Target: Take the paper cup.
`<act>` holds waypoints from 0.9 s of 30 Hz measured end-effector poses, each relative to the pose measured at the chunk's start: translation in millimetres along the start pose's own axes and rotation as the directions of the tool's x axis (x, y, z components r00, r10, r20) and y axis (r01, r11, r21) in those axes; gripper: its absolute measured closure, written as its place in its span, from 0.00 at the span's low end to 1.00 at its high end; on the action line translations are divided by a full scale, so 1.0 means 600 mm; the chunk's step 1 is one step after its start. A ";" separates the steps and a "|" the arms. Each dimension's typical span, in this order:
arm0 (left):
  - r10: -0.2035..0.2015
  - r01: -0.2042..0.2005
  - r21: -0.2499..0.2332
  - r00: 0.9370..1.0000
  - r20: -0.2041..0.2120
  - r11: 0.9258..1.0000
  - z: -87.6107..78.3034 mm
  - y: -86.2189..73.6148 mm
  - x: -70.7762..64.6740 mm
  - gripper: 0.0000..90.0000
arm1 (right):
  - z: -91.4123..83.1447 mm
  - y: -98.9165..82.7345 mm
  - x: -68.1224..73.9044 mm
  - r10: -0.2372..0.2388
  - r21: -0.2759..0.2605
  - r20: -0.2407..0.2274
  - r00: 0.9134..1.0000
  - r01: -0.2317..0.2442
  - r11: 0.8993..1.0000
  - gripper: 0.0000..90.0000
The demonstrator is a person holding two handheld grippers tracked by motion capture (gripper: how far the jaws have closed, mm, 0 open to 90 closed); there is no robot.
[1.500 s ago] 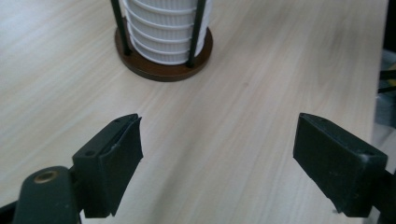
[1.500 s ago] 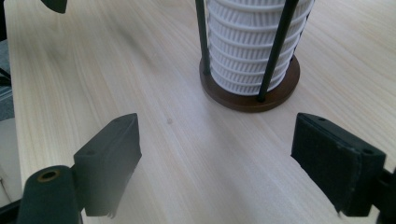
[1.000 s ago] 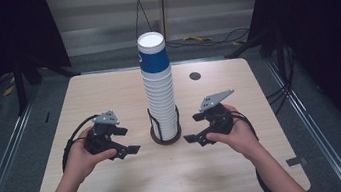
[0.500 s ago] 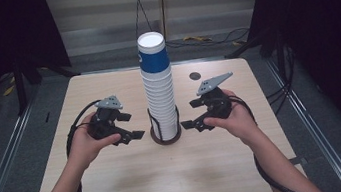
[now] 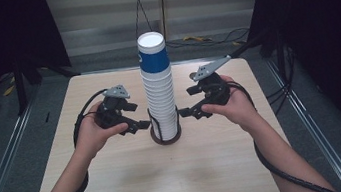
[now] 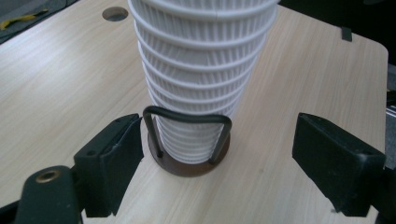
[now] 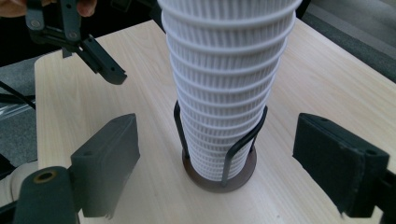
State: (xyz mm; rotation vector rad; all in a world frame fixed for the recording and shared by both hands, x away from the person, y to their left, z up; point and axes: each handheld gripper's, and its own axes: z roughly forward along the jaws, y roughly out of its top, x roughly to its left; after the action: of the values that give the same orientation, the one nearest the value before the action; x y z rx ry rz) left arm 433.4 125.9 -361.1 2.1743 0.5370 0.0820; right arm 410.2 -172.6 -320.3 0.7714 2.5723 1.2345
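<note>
While both jaws gape wide and empty mid-frame, I'm lining up left gripper and right gripper beside the cup stack; next I pinch one.

Bare forearms, a black gripper in each hand

The left gripper and right gripper had blocky black jaws, grey three-cornered top plates, brass-ringed holes and looping black cables
</note>
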 end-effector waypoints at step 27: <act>0.036 -0.035 -0.042 0.999 0.022 0.999 0.006 0.030 0.000 0.19 | -0.019 0.113 -0.007 -0.001 -0.056 -0.008 1.000 0.001 0.998 0.15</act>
State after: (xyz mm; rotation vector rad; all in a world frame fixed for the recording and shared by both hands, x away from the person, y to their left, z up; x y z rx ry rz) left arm 440.8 113.7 -349.2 2.1418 0.4800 0.0865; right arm 434.5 -147.3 -261.2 0.7550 2.5320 1.3063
